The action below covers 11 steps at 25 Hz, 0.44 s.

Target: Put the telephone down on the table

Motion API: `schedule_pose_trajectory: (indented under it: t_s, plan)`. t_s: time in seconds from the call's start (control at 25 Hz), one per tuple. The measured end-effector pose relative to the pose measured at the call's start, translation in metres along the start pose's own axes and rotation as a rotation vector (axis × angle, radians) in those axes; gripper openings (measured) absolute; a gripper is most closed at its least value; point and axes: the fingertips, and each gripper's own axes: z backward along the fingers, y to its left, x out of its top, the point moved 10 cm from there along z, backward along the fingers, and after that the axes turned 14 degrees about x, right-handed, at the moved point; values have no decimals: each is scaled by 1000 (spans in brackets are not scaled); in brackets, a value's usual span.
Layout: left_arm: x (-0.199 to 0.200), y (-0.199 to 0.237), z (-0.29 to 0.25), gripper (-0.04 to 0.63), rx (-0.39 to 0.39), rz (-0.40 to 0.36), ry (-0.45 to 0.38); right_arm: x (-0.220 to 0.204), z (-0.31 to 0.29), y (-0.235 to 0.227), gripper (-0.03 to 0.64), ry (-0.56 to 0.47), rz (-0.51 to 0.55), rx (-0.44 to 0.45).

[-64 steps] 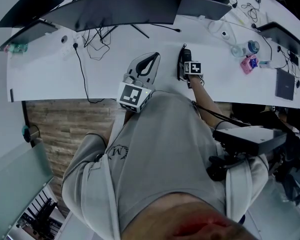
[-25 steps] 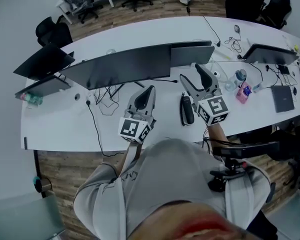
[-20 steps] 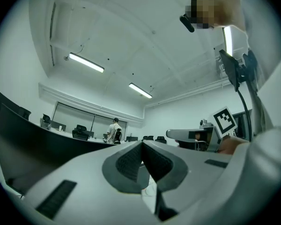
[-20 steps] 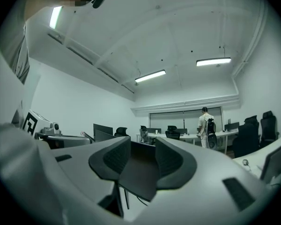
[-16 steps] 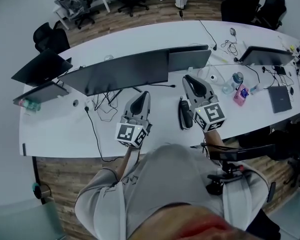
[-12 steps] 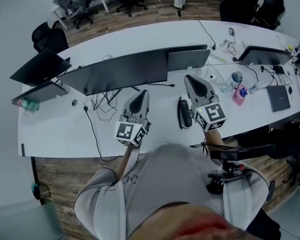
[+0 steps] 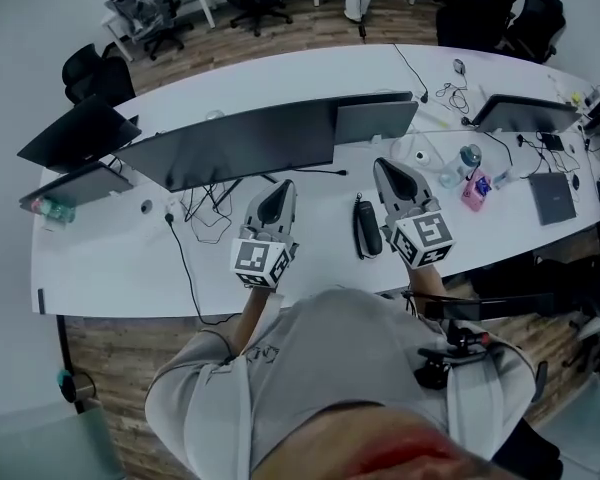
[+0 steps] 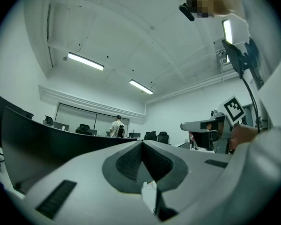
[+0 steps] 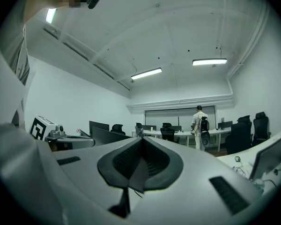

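Observation:
The dark telephone handset (image 7: 367, 229) lies flat on the white desk (image 7: 110, 258), between my two grippers and free of both. My right gripper (image 7: 391, 171) is raised just right of it, jaws pressed together with nothing between them; in the right gripper view its pads (image 9: 131, 161) meet against the far room. My left gripper (image 7: 282, 188) is held up left of the handset, likewise shut and empty, its pads (image 8: 131, 161) touching in the left gripper view. Both point up and away from the desk.
A row of dark monitors (image 7: 240, 138) stands behind the grippers, with cables (image 7: 202, 203) beneath. A bottle (image 7: 469, 157), a pink object (image 7: 472, 192) and a laptop (image 7: 551, 197) sit at the right. Office chairs (image 7: 95, 68) and a standing person (image 9: 200, 130) are beyond.
The right gripper has come off the telephone, risen to its right and closed its jaws from wide open. The handset stays on the desk. The left gripper has barely moved.

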Motion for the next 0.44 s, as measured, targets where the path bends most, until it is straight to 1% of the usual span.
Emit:
schedule_pose_trajectory:
  t_s: [0.12,0.2,0.24,0.32,0.44]
  plan:
    - [-2,2,3,11,5,9,9,-1,2,2,14,7,-5,6]
    - [-3,2,6,9,1,9,-1,-1,0,3,14,-3,-38,40]
    - [-5,2,8,11,1,-4,-8,-1,-1,4,14,-13,-69,65]
    - [-7,2,15,11,7,-53,-20,-5,-5,10,14,-24,-121,99]
    - [-9,5,25,11,16,-130,-29,-10,-11,22,14,-10,-135,118]
